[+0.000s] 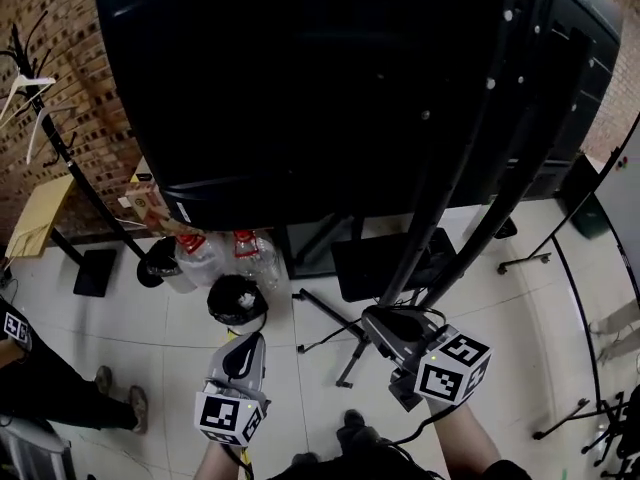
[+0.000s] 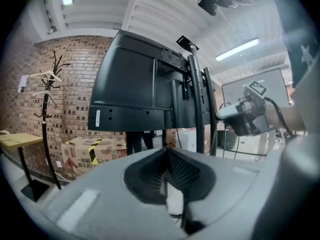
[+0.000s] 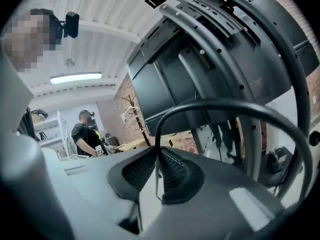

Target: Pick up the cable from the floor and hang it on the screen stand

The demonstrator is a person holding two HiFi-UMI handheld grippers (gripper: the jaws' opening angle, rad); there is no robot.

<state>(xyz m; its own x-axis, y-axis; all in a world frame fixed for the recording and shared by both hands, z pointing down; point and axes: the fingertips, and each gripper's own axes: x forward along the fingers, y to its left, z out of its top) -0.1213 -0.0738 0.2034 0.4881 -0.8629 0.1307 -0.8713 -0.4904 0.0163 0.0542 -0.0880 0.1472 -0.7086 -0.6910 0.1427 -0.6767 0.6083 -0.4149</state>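
Note:
A big black screen (image 1: 330, 78) hangs on its stand, seen from the back, with two black stand posts (image 1: 455, 168) running down to a base plate (image 1: 370, 268) on the floor. My right gripper (image 1: 380, 320) is close beside the lower posts. In the right gripper view, my right gripper (image 3: 157, 171) is shut on the black cable (image 3: 225, 104), which arches up from the jaws and curves down on the right, in front of the stand post (image 3: 235, 79). My left gripper (image 1: 245, 343) is lower left of the stand. Its jaws are shut with nothing in them (image 2: 167, 176).
Clear bottles (image 1: 200, 258) and a black bin (image 1: 237, 300) stand on the floor ahead of the left gripper. A coat rack (image 1: 60, 138) stands against the brick wall at the left, with a cardboard box (image 2: 95, 151) nearby. Another person (image 3: 85, 134) stands further off.

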